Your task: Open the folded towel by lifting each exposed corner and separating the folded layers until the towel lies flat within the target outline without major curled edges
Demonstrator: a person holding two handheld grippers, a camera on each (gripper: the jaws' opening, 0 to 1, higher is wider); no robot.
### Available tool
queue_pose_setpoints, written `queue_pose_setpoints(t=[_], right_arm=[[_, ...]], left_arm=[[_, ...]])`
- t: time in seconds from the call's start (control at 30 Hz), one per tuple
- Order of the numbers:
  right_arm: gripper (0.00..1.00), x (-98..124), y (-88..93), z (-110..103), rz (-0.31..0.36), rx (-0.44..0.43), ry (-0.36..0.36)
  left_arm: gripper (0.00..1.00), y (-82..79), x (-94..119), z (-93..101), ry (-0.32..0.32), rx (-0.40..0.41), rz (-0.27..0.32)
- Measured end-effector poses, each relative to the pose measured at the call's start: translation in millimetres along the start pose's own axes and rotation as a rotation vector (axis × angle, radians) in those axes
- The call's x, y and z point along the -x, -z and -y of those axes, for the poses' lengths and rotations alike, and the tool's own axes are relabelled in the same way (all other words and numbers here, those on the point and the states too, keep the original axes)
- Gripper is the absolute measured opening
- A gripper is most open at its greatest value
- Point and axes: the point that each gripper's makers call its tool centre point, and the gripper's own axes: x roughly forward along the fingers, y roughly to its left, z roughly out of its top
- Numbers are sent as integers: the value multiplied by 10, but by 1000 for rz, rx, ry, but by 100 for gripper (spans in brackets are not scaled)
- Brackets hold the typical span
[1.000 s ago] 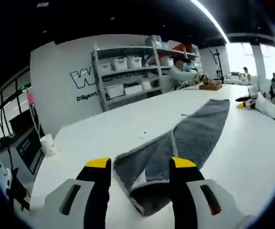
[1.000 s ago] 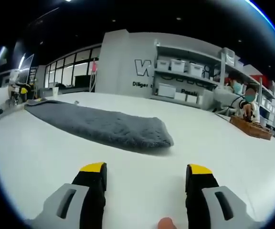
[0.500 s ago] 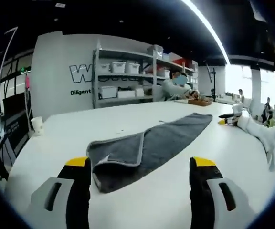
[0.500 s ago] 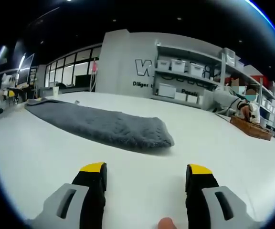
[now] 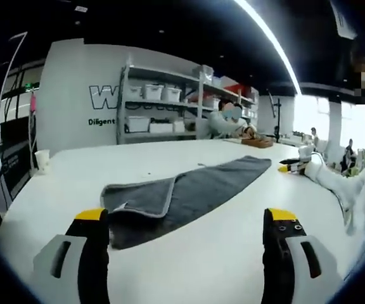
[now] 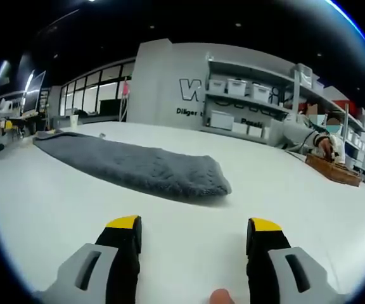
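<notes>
1. Lying along the white table (image 5: 189, 253), the long dark grey terry towel (image 5: 189, 193) runs from lower left of centre toward the upper right in the left gripper view; its near end has one layer turned back, showing a lighter hem edge and a small white tag.
2. Left gripper (image 5: 185, 218): black jaws with yellow tips, spread wide apart at the bottom of the left gripper view, holding nothing; the left jaw tip sits just beside the towel's near end, whether touching I cannot tell.
3. Right gripper (image 6: 194, 223): jaws also apart and empty, over bare table at the bottom of the right gripper view, well short of the towel (image 6: 132, 166).
4. Right gripper view: the towel stretches from the left edge to just right of centre, ending in a rounded, thick folded end with a shadow beneath it.
5. Left gripper view, right of centre: the right gripper (image 5: 291, 166) shows as a small yellow-tipped shape near the towel's far end, with a white sleeve (image 5: 334, 183) behind it.
6. Background: grey metal shelving with white storage boxes (image 5: 163, 107) against a white wall with dark lettering; a seated person in light clothing (image 6: 306, 133) at the far side of the table beside a brown wooden tray (image 6: 334, 170).
7. A white paper cup (image 5: 42, 158) stands at the table's far left edge.
</notes>
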Motion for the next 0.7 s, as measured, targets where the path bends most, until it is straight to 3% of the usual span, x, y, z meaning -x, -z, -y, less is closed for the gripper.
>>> queue_pose_setpoints(t=[0.13, 0.33, 0.47, 0.57, 0.7], right_arm=[[66, -5, -1, 5, 0, 0, 0], [66, -7, -2, 8, 0, 0, 0], [66, -8, -2, 8, 0, 0, 0], [66, -8, -3, 8, 0, 0, 0], [66, -10, -4, 9, 0, -1, 0]], left_arm=[[99, 10, -14, 8, -4, -9, -9], [98, 80, -83, -221, -83, -119, -84], [89, 122, -158, -325, -108, -185, -139], [81, 169, -240, -389, -123, -296, -200], [75, 176, -374, -435, -132, -349, -221]])
